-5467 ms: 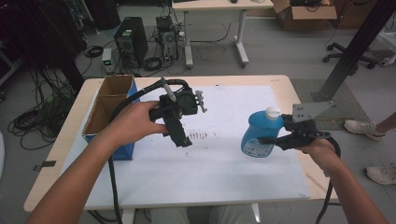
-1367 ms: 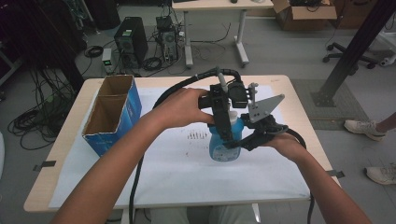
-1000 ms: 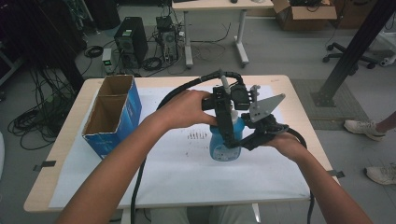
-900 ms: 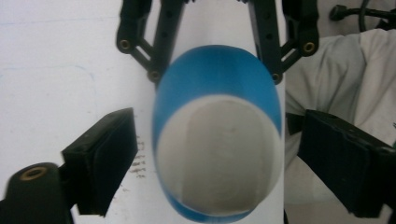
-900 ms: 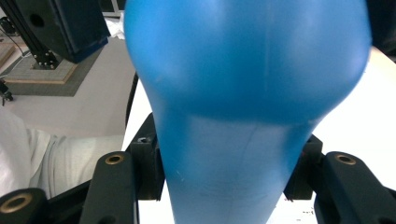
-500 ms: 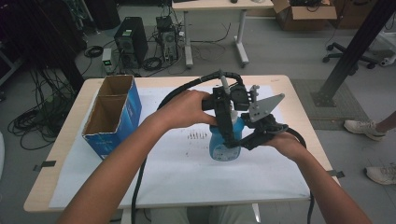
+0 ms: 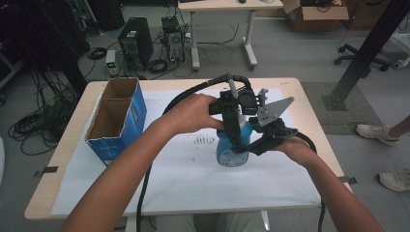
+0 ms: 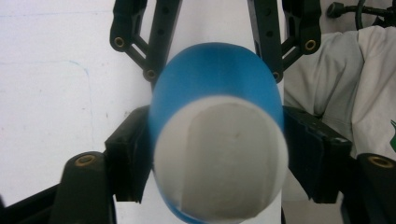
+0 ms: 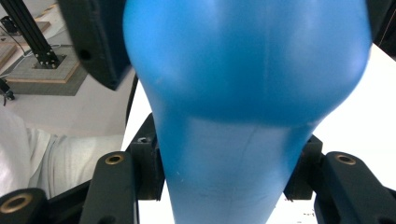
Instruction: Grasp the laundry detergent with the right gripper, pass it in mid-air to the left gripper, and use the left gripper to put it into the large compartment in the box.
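Centrally, left gripper [image 7: 232,123] points down over blue bottle [image 7: 231,147], jaws just closing around white cap [image 8: 219,156]; right gripper [image 7: 263,140] level, jaws clamped on bottle body. Bottle mid-counter [image 7: 193,188]; cardboard box [image 7: 116,118] far left.

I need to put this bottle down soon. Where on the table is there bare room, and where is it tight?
Bare white sheet lies along the near edge, in front of the blue bottle, and between it and the cardboard box. It is crowded mid-table, where both tongs and hands meet round the bottle.
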A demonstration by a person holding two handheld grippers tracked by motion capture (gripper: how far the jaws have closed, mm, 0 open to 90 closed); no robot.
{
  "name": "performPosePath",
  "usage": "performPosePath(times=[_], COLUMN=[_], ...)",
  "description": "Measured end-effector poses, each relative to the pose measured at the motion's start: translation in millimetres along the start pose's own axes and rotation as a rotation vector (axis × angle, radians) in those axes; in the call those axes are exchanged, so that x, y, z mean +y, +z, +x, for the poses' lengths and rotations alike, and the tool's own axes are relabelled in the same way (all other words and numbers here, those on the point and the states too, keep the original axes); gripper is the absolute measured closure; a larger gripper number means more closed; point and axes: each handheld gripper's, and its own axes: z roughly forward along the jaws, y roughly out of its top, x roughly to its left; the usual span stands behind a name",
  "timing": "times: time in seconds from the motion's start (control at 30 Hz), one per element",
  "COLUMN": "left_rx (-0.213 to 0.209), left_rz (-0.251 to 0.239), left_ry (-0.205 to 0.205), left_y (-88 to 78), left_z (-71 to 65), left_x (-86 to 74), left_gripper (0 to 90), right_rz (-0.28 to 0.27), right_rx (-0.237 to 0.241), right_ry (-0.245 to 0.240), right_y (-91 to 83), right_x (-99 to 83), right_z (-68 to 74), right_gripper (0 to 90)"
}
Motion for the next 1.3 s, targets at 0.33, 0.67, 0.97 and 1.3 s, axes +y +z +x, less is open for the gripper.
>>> performPosePath(times=[0.33,0.67,0.97,1.3], left_rx=[0.009,0.016,0.04,0.119], left_rz=[0.006,0.013,0.036,0.037], left_ry=[-0.006,-0.003,-0.051,-0.239], left_y=[0.5,0.2,-7.0,-49.7], left_z=[1.4,0.2,4.6,18.5], left_x=[-1.1,-1.4,-7.9,-33.2], left_gripper=[37.4,38.1,38.1,38.1], right_rz=[0.002,0.0,0.009,0.08], right_rx=[0.006,0.008,-0.035,-0.146], right_ry=[0.001,-0.003,0.045,0.176], right_y=[1.9,3.7,1.1,-37.7], right_x=[0.1,0.5,-4.4,-24.3], right_z=[0.0,-0.1,-0.4,-8.0], right_gripper=[44.5,44.5,13.8,5.7])
